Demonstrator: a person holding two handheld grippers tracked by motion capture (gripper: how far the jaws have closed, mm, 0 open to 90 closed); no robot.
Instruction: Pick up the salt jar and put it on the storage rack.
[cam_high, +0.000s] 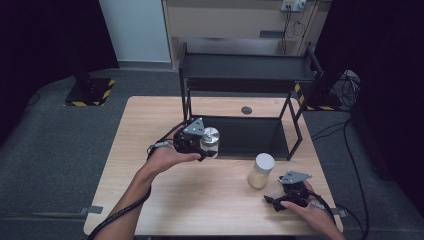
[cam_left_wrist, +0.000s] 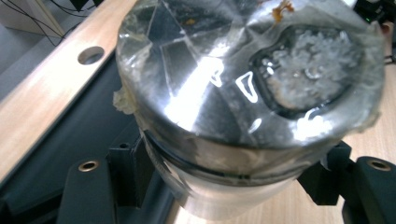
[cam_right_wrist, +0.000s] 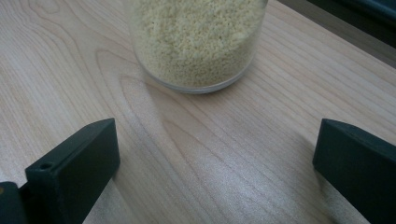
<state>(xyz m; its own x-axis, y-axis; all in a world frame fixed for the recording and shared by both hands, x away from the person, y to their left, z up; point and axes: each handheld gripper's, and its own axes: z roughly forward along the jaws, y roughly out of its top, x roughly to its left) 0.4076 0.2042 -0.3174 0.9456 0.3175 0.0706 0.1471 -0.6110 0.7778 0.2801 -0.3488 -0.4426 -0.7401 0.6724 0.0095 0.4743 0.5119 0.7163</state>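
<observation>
left gripper (cam_high: 200, 146) clamped on the silver-lidded glass jar (cam_high: 210, 141), held above the table (cam_high: 150, 120) in front of the black shelf rack (cam_high: 240, 75). right gripper (cam_high: 290, 196) jaws wide, empty, near the grain jar (cam_high: 261, 170). glass looks rigid, smooth, breakable, probably weighty; grip the body below the lid.

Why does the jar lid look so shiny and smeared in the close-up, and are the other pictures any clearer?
Left gripper view: overhead light glares white off the silver-lidded jar, which sits too close to the lens and blurs. Right gripper view: the grain jar is fairly sharp, with a soft shadow on the table. High view: the middle is lit and the room's edges are dark.
</observation>
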